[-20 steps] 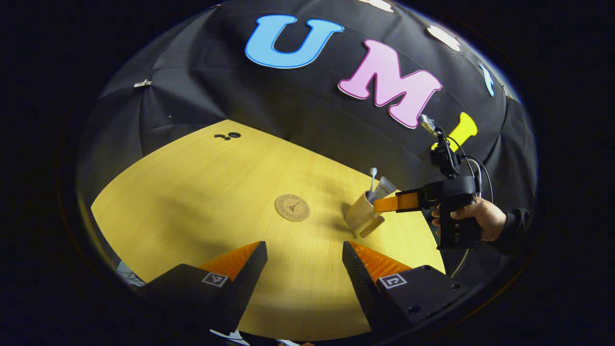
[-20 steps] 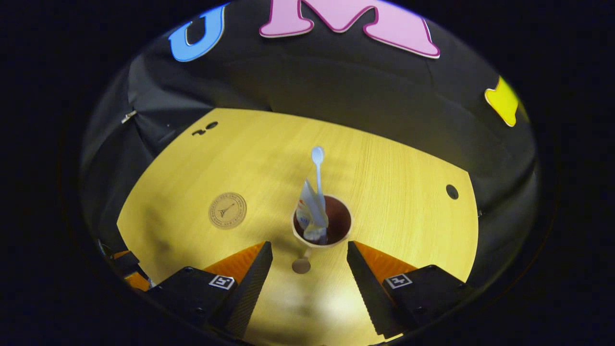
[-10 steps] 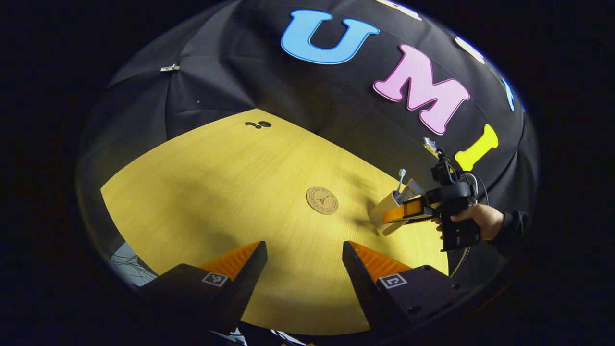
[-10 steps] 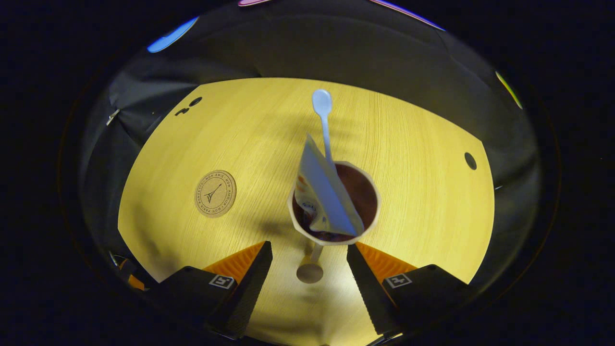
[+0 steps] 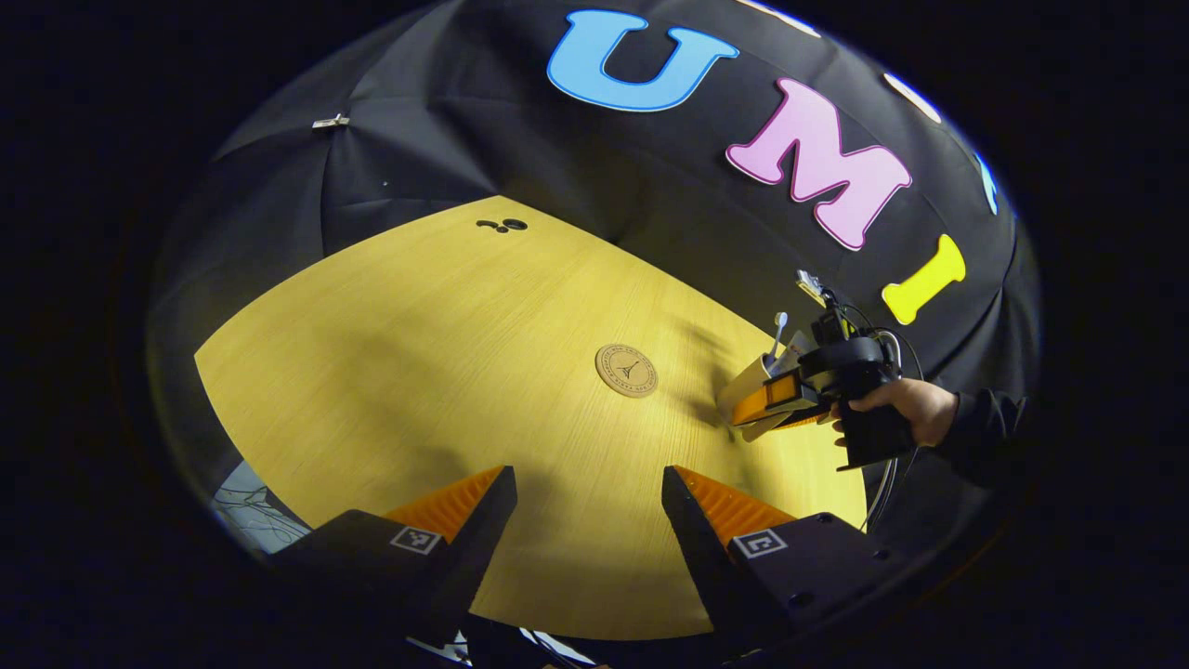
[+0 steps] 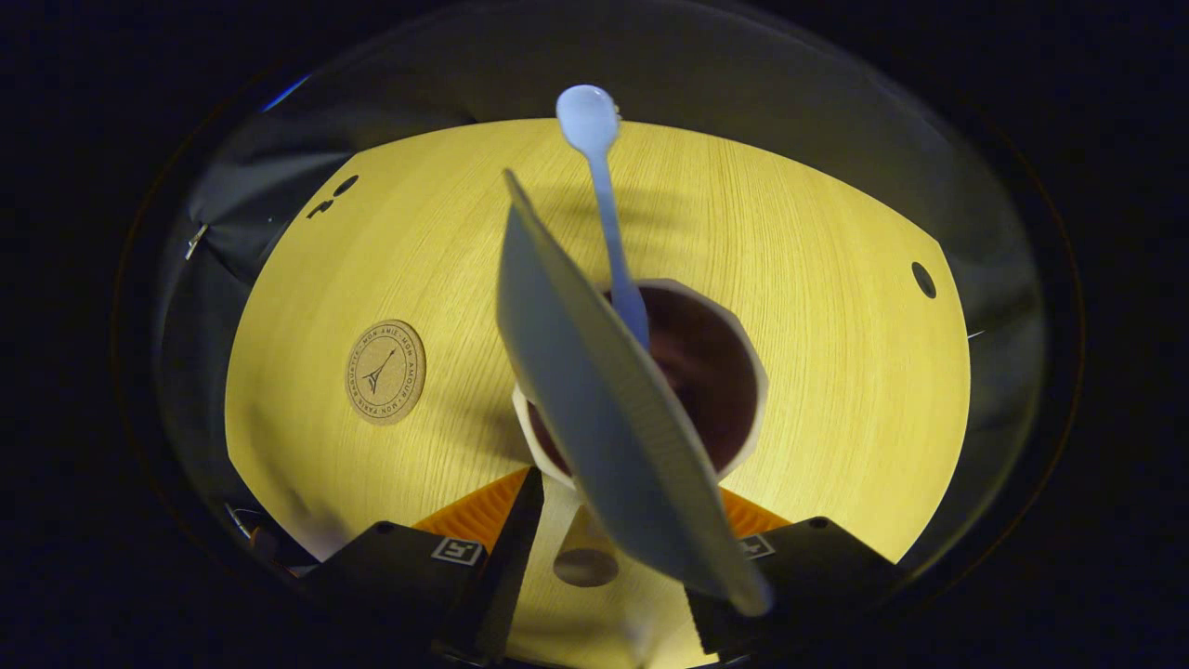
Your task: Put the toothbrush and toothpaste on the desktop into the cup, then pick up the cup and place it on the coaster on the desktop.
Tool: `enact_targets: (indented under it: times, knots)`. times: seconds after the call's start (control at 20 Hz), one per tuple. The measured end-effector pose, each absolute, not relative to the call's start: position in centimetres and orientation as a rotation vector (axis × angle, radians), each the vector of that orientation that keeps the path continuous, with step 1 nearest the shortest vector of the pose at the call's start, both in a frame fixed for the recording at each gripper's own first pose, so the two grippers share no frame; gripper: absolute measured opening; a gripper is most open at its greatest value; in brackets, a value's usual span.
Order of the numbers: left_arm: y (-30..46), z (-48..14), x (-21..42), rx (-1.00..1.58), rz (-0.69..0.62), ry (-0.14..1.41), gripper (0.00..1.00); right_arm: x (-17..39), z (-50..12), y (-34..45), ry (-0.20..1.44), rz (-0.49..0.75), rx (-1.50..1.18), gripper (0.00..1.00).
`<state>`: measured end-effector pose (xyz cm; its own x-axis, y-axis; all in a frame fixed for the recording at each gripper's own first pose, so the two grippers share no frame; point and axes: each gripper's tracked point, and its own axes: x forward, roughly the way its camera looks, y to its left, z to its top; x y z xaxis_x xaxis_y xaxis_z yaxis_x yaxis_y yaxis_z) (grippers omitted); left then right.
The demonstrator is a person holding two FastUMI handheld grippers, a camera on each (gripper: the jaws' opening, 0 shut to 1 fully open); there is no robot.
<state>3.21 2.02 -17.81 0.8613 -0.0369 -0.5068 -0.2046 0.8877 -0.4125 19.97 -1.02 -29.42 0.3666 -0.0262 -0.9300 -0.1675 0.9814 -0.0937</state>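
A cream cup (image 6: 743, 334) with a dark inside stands on the yellow table (image 6: 836, 390). In it lean a white toothbrush (image 6: 599, 186) and a white toothpaste tube (image 6: 604, 409). My right gripper (image 6: 624, 488) is open and low, with one finger on each side of the cup's base and its handle (image 6: 585, 562) between them. The tube hides part of the right finger. The round cork coaster (image 6: 385, 372) lies to the cup's left. In the left gripper view the cup (image 5: 746, 392) sits right of the coaster (image 5: 627, 370), with a hand holding the right gripper (image 5: 771, 400) against it. My left gripper (image 5: 587, 483) is open over bare table.
The table's (image 5: 418, 353) far edge meets the black cloth wall. Small dark holes (image 5: 502, 225) mark the far left corner, and another hole (image 6: 923, 279) lies at the right. Cables (image 5: 251, 506) show beyond the near left edge.
My right gripper has moved forward and down onto the cup, which now sits between its fingers. The left gripper's view has shifted slightly, and it stays open.
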Motion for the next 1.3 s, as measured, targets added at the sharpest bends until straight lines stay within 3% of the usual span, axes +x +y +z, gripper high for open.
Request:
enact_targets:
  times: [0.05,0.15,0.2,0.3,0.9,1.3]
  knots:
    - [1.8,-17.7,3.1,-0.475,0.083,0.532,0.98,20.1,-29.5,-1.1,1.196,0.084,-0.177,0.75]
    - [1.4,-17.5,3.2,-0.469,0.064,0.535,0.98,20.2,-29.6,-1.1,1.204,0.072,-0.152,0.63]
    - [1.1,-17.4,3.4,-0.463,0.056,0.535,0.98,20.1,-29.6,-1.0,1.214,0.07,-0.135,0.55]
    - [0.9,-17.4,3.6,-0.446,0.043,0.536,0.98,20.4,-29.6,-1.2,1.213,0.046,-0.14,0.29]
    - [0.7,-17.4,3.5,-0.441,0.01,0.555,0.98,20.5,-29.4,-0.5,1.185,0.067,-0.209,0.22]
    - [1.7,-17.5,3.6,-0.437,0.013,0.547,0.97,20.7,-27.0,4.4,1.127,0.16,-0.28,0.22]
